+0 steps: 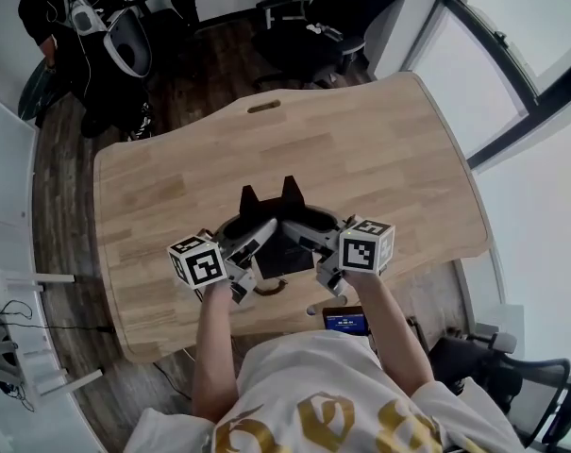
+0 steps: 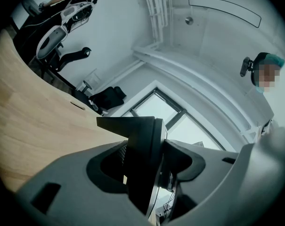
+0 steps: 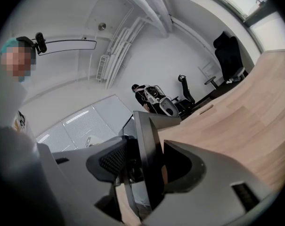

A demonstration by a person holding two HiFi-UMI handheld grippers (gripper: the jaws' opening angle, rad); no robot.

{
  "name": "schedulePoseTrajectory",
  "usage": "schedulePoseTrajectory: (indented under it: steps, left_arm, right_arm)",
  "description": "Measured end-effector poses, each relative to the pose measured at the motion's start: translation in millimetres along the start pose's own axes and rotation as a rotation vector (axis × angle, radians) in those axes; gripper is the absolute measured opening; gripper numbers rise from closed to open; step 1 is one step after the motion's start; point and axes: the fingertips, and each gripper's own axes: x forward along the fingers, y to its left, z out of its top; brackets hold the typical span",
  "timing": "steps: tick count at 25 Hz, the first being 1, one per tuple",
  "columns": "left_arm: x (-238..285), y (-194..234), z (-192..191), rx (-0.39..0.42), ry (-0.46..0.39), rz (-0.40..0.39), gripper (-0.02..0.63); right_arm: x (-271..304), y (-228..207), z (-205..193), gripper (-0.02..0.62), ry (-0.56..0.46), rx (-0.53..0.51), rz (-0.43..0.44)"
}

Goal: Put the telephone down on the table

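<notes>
The telephone (image 1: 281, 249) is a flat black unit with two upright prongs at its far end. It hangs over the near part of the wooden table (image 1: 379, 159), held edge-on between both grippers. My left gripper (image 1: 256, 242) grips its left side and my right gripper (image 1: 310, 241) its right side. In the left gripper view the telephone (image 2: 138, 132) stands on edge with the left gripper (image 2: 144, 160) pressed against both faces. The right gripper view shows the telephone (image 3: 150, 132) clamped the same way in the right gripper (image 3: 143, 166). Whether it touches the tabletop is hidden.
A slot (image 1: 263, 107) is cut near the table's far edge. Black office chairs (image 1: 318, 26) and a person (image 1: 40, 12) stand beyond the table. A window wall (image 1: 512, 55) runs along the right. A small blue-lit device (image 1: 345, 322) sits at my waist.
</notes>
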Motion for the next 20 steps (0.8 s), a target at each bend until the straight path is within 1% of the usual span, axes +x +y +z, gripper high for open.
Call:
schedulePoseTrajectory:
  steps: [9, 15, 20]
  left_arm:
    - [6, 16, -2, -0.026, 0.013, 0.009, 0.222]
    - [14, 29, -5, -0.032, 0.042, 0.014, 0.222]
    - [19, 42, -12, -0.055, 0.056, 0.021, 0.222]
  right_arm:
    - [8, -16, -3, 0.224, 0.017, 0.025, -0.004]
    - [12, -31, -6, 0.224, 0.023, 0.06, -0.006]
    - [15, -44, -12, 0.224, 0.036, 0.087, -0.013]
